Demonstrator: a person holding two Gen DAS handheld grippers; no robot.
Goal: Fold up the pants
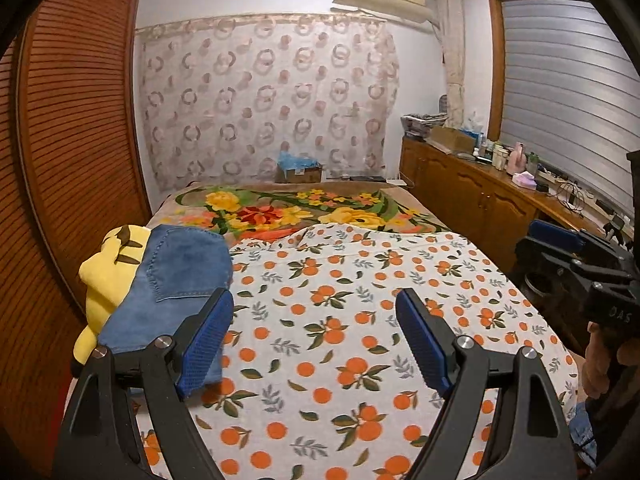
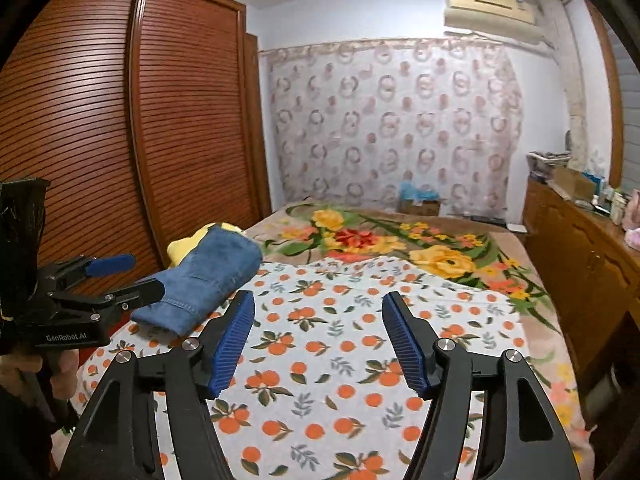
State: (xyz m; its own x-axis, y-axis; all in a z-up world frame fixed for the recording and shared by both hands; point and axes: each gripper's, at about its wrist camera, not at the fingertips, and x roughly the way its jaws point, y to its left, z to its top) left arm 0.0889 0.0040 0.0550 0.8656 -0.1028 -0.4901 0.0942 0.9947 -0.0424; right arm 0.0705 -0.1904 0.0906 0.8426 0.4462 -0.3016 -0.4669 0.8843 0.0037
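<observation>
Both grippers hang with fingers spread and nothing between them: the left gripper (image 1: 314,336) and the right gripper (image 2: 318,340) above the orange-print sheet (image 1: 340,320). Just ahead-left of the left one lie the folded blue jeans (image 1: 172,284), resting on a yellow garment (image 1: 108,276). Denim looks heavy, fairly stiff, not slippery; I'd pinch the thick seamed edge.

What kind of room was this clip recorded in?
Most likely a home bedroom: a bed spread with an orange-print sheet and a floral blanket, a slatted wooden wardrobe beside it, and a wall air conditioner. Folded jeans lie on the bed.
</observation>
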